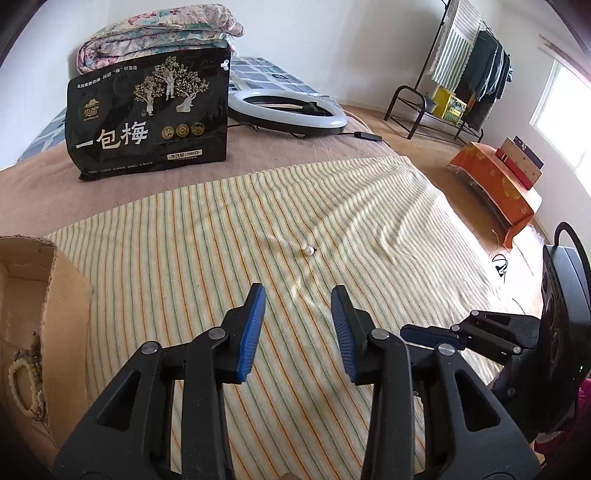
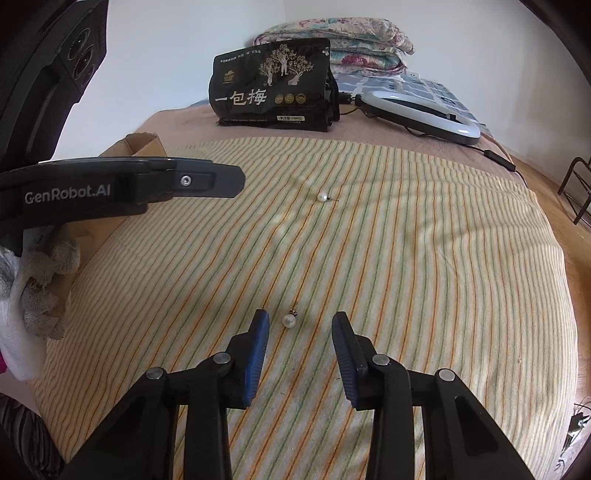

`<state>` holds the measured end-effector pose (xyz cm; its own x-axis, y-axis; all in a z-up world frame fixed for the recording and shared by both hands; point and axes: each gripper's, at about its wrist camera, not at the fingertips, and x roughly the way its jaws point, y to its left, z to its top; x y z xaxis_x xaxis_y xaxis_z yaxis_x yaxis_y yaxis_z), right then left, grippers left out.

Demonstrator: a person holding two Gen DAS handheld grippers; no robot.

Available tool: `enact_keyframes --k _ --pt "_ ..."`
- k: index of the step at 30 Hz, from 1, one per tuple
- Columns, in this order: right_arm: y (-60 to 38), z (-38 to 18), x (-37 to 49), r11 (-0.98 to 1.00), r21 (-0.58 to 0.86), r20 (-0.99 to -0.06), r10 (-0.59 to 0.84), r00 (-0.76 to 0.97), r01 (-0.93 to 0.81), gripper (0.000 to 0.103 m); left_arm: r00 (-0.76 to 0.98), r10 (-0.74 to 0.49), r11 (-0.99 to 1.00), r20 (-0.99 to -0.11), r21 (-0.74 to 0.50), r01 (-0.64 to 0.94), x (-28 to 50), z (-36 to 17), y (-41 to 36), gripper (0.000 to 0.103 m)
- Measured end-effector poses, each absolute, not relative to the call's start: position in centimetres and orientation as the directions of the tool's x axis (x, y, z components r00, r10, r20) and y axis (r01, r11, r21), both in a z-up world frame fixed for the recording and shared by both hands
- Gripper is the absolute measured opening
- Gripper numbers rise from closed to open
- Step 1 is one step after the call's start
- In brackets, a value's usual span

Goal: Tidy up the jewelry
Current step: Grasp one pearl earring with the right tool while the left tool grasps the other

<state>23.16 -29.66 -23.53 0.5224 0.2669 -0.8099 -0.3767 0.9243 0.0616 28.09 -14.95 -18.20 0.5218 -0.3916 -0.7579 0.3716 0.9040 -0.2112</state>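
A pearl earring [image 2: 290,320] lies on the striped cloth [image 2: 406,277], between the tips of my right gripper [image 2: 301,319] and nearer its left finger. The pads stand apart and do not touch it. A second pearl earring [image 2: 323,196] rests farther up the cloth; in the left wrist view this same pearl earring [image 1: 308,252] lies just ahead of my left gripper [image 1: 298,295], which is open with nothing between its fingers. At the left a cardboard box [image 1: 62,295] holds bead bracelets [image 1: 22,384].
A black snack bag [image 1: 147,118] stands at the back of the bed beside a ring light [image 1: 288,110] with its cable, and folded quilts [image 1: 159,33] are stacked behind. To the right on the floor are a clothes rack [image 1: 465,74] and an orange-covered bench [image 1: 498,184].
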Motion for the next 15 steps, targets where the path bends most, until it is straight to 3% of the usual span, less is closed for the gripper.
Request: enact_keyframes --k 15 --pt "-29.3 -24.4 23.5 0.919 0.032 -0.806 0.255 0.533 -0.392 0.024 0.494 -0.382 0.894 -0.781 -0.178 0.411 32.7 -22.0 -19.0 0.026"
